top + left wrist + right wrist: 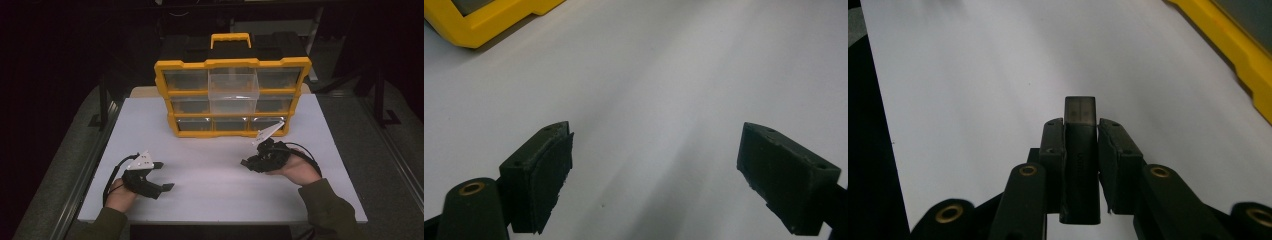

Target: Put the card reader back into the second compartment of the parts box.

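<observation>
We hold two tongs over the white tabletop [215, 190]. The right tongs [1080, 150] are clamped on one small dark block [1080, 150], a flat rectangular piece standing on end between the pads, its top poking clear above them; the grip looks set for carrying it, most likely toward the cabinet. In the high view those right tongs [250, 162] sit at about five o'clock from the cabinet, pointing toward nine o'clock. The left tongs [654, 170] stand wide, nothing between the pads, seemingly kept free for a drawer. From above, the left tongs [165, 175] lie at seven o'clock from the cabinet. We count one yellow drawer cabinet [232, 95] at twelve o'clock, nine clear drawers in three rows, with one drawer [233, 90], top middle, pulled out as if to receive the block.
</observation>
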{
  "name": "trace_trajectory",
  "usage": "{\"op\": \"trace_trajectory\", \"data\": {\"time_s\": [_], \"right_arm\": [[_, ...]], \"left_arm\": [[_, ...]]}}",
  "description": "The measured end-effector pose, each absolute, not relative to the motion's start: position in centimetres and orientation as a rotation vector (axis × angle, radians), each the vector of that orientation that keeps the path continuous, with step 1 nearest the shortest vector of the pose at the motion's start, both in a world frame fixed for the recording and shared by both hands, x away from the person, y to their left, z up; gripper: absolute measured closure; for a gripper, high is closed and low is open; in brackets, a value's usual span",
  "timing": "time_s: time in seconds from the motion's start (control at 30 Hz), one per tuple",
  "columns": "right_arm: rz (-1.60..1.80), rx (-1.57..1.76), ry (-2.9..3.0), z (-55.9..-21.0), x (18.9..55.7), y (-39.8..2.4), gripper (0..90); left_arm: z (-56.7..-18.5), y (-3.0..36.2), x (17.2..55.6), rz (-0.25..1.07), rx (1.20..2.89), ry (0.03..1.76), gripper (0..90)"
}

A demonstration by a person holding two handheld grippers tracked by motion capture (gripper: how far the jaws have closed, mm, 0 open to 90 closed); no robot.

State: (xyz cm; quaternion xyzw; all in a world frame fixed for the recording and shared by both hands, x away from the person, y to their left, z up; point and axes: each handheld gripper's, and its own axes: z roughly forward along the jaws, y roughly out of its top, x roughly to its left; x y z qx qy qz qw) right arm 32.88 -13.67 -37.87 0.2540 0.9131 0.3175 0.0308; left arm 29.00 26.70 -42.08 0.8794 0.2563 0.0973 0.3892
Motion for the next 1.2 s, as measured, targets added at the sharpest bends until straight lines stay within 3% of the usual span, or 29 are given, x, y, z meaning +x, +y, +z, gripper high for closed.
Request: {"op": "trace_trajectory", "data": {"time_s": [1.2], "right_arm": [[1.047, 0.812, 2.765, -31.1, 33.8, -17.0, 72.4]], "left_arm": [[-42.2, 26.7, 29.0, 0.241, 2.229, 0.657, 14.4]]}}
